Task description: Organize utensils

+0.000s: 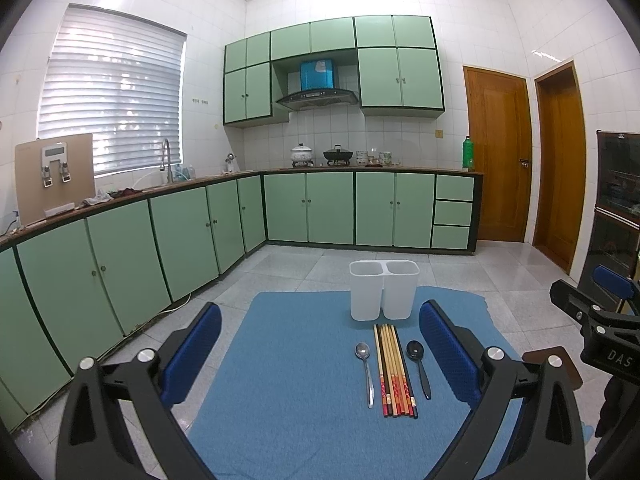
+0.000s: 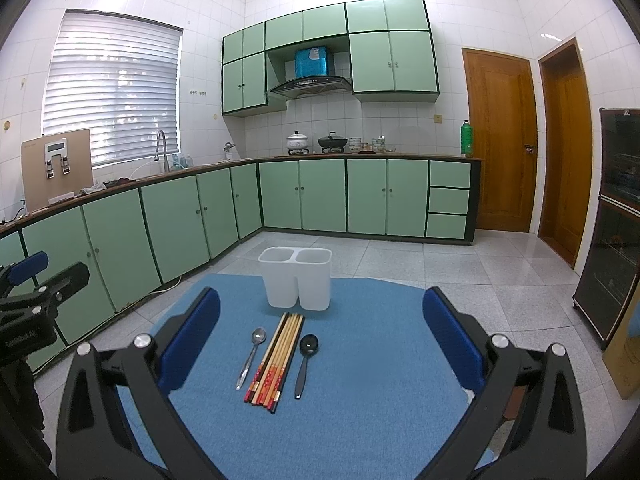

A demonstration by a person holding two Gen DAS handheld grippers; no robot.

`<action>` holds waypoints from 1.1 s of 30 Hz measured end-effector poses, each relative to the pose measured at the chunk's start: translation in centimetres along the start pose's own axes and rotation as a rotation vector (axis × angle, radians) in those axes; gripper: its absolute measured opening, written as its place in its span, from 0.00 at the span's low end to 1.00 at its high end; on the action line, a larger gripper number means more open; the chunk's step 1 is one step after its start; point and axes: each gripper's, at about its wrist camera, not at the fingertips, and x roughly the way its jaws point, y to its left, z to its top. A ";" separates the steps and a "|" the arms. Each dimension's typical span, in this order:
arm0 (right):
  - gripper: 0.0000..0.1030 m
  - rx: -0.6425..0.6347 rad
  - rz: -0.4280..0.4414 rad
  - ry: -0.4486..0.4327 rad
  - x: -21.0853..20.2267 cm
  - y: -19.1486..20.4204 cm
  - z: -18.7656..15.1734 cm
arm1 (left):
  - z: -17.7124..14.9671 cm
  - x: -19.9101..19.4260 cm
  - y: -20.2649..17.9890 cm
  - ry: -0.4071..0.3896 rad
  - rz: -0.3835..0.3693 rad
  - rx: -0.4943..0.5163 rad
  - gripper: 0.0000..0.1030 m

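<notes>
Both grippers, left gripper (image 1: 320,344) and right gripper (image 2: 322,340), hovered with jaws apart; striped wooden chopsticks (image 2: 276,356) lay lengthwise toward the white two-compartment plastic holder (image 2: 296,278), nearer the right.

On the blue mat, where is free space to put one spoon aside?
The blue mat is bare left of the metal spoon and right of the black spoon. It is crowded in the middle: chopsticks lie between the spoons, just before the white holder.
</notes>
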 end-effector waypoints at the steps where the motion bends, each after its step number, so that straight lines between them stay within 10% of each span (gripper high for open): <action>1: 0.95 0.000 0.000 0.000 0.1 0.0 -0.1 | 0.0 0.0 0.0 -0.001 0.001 0.000 0.94; 33: 0.95 0.001 -0.001 0.002 0.0 -0.4 0.0 | -0.1 -0.1 0.0 -0.006 0.009 -0.005 0.94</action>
